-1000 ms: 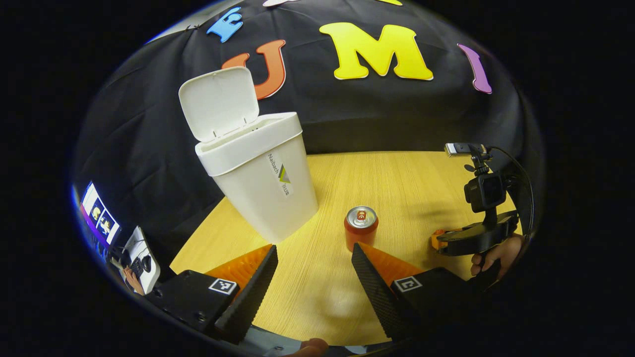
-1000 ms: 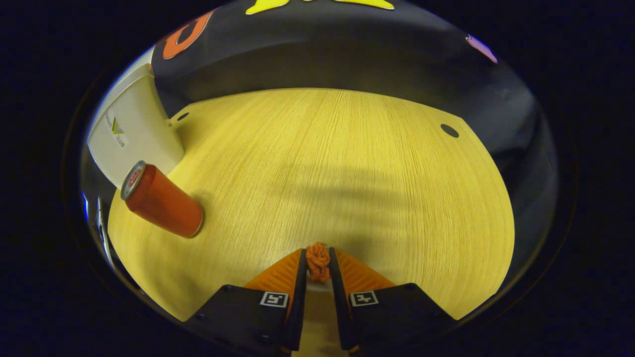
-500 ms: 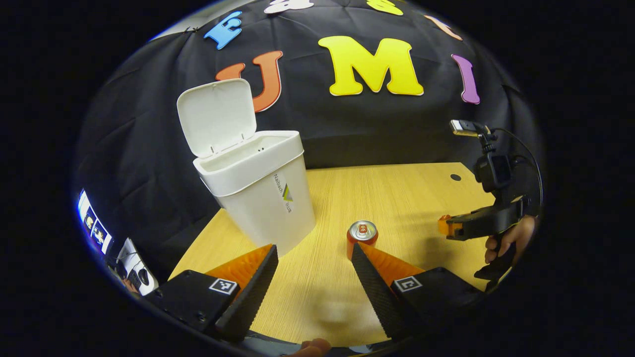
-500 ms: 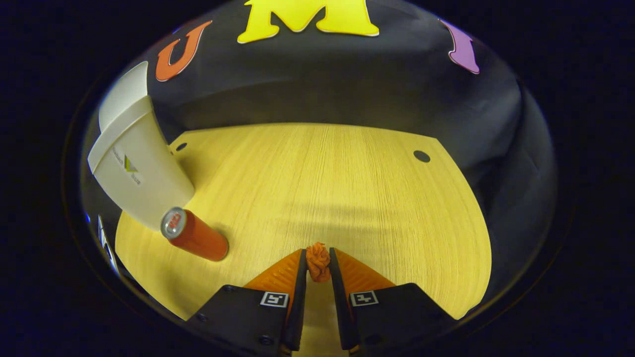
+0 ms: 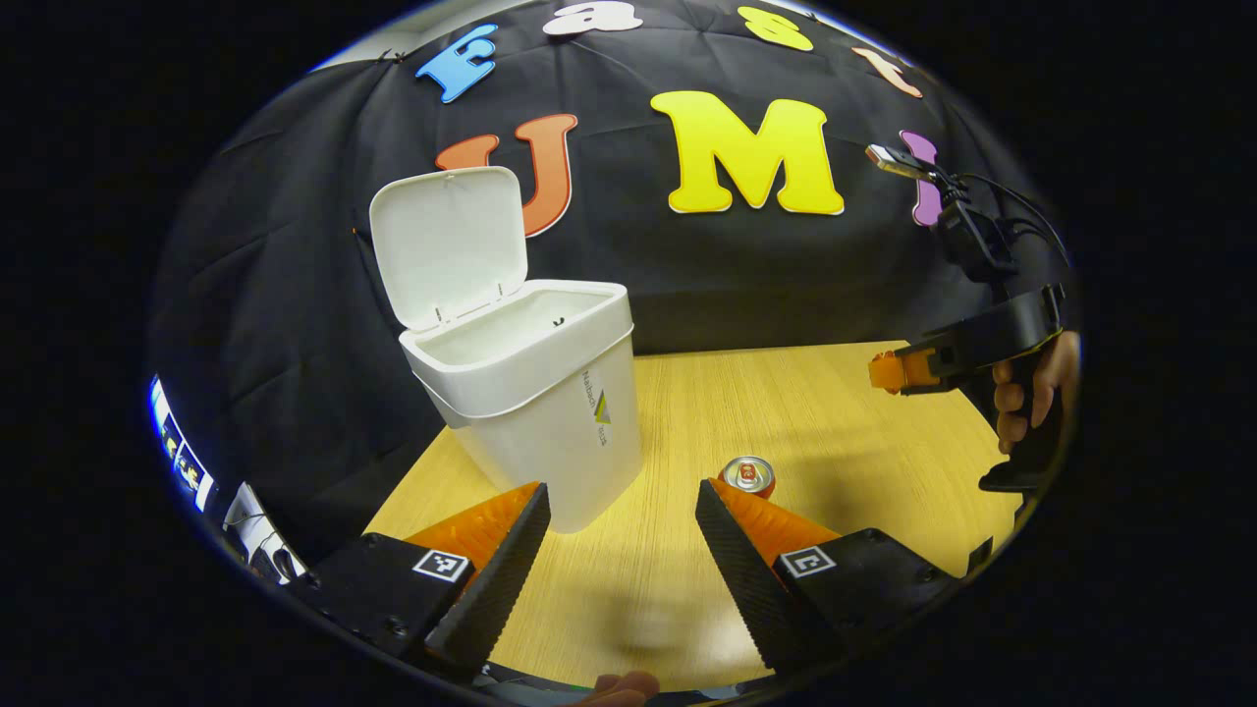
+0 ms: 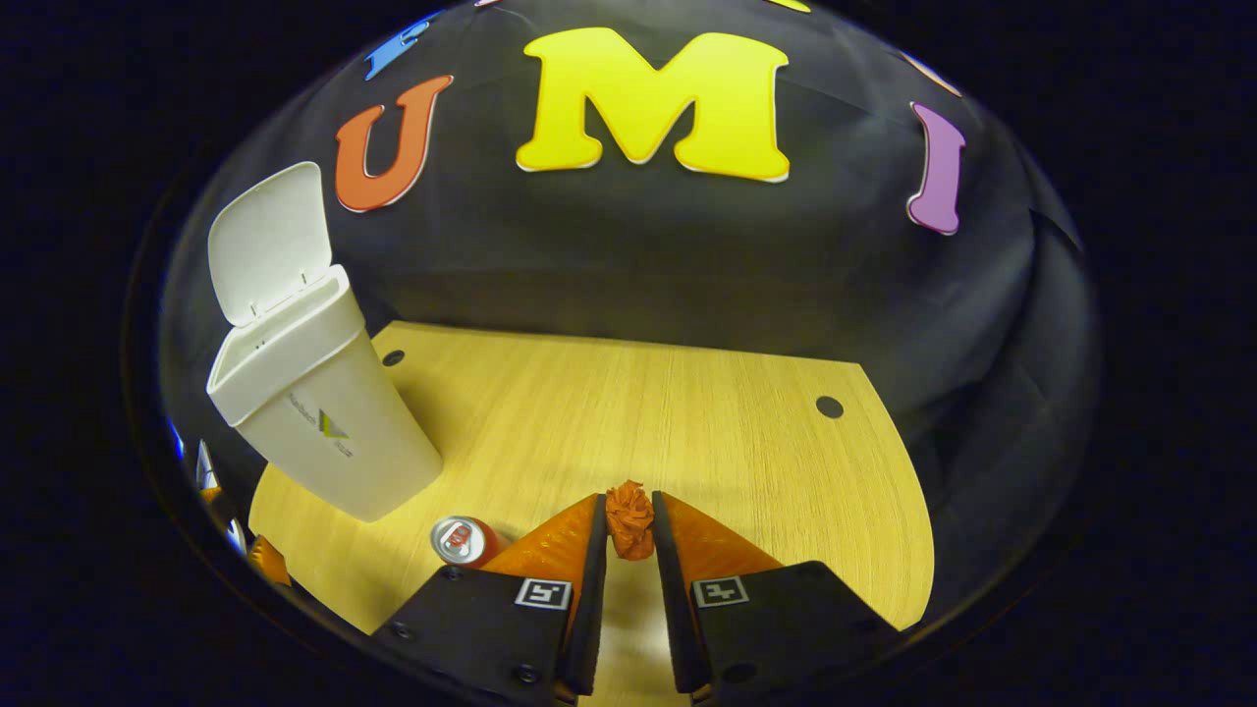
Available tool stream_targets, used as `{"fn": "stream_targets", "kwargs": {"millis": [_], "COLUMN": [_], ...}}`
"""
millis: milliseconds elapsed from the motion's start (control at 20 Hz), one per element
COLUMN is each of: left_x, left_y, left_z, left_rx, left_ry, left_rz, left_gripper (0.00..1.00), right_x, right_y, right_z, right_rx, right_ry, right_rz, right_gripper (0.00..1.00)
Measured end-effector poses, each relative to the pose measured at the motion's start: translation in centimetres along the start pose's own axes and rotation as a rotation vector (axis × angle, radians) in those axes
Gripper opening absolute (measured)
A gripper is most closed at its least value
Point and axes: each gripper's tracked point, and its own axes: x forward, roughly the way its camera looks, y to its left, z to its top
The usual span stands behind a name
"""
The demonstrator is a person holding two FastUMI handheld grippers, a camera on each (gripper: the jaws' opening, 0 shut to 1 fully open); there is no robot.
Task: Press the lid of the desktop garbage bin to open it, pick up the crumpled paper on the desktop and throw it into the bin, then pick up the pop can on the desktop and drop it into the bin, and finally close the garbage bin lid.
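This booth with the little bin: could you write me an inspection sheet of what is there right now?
Surface: wooden tabletop with two small round holes near its far edge.
Job's things: white bin upright, its lid hinged up and open; crumpled paper pinched off the table; pop can upright on the table beside the bin.
Clutter: nothing seen.
Grippers: right gripper shut on the crumpled paper, held by a hand; left gripper open, holding nothing.
Cables: black cable looping from the camera atop the right gripper.
Surroundings: black cloth wall; lit screens at the far left edge.
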Motion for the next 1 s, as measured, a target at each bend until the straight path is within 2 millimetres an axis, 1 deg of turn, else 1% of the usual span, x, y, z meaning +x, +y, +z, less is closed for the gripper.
{"fn": "stream_targets", "kwargs": {"millis": [100,150,200,350,450,500,550,600,700,900,950,1000], "left_x": [0.0,0.0,0.0,0.1,0.3,0.3,0.4,0.5,0.5,0.5,0.5,0.6], "left_y": [1.1,1.6,2.5,4.6,6.5,7.6,8.8,9.8,12.0,15.8,16.5,17.4], "left_z": [0.0,0.0,-0.2,-0.2,-0.3,-0.6,-1.0,-1.3,-2.0,-3.9,-4.4,-4.9], "left_rx": [-0.02,-0.032,-0.042,-0.067,-0.081,-0.089,-0.101,-0.11,-0.124,-0.143,-0.155,-0.168], "left_ry": [-0.009,-0.01,-0.009,-0.019,-0.023,-0.02,-0.016,-0.011,0.003,0.028,0.042,0.052], "left_rz": [-0.002,-0.002,0.001,0.012,0.031,0.045,0.058,0.071,0.099,0.142,0.148,0.158], "left_gripper": [0.99,0.99,0.99,0.99,0.99,0.98,0.99,0.99,0.99,0.99,0.99,0.99], "right_x": [-1.3,-1.7,-2.7,-4.2,-4.8,-5.1,-5.2,-5.1,-4.9,-3.8,-3.6,-3.4], "right_y": [2.4,3.7,5.1,10.1,13.6,15.5,17.4,19.2,22.8,28.7,30.0,31.3], "right_z": [2.8,3.9,5.6,8.9,10.5,10.9,11.1,11.2,10.8,10.3,10.2,9.9], "right_rx": [-0.01,-0.021,-0.033,-0.076,-0.119,-0.141,-0.167,-0.187,-0.211,-0.254,-0.259,-0.266], "right_ry": [-0.048,-0.073,-0.1,-0.167,-0.213,-0.225,-0.234,-0.239,-0.23,-0.224,-0.218,-0.213], "right_rz": [0.029,0.043,0.059,0.11,0.149,0.172,0.192,0.214,0.257,0.305,0.319,0.33], "right_gripper": [0.3,0.3,0.3,0.3,0.3,0.3,0.28,0.3,0.3,0.3,0.28,0.28]}}
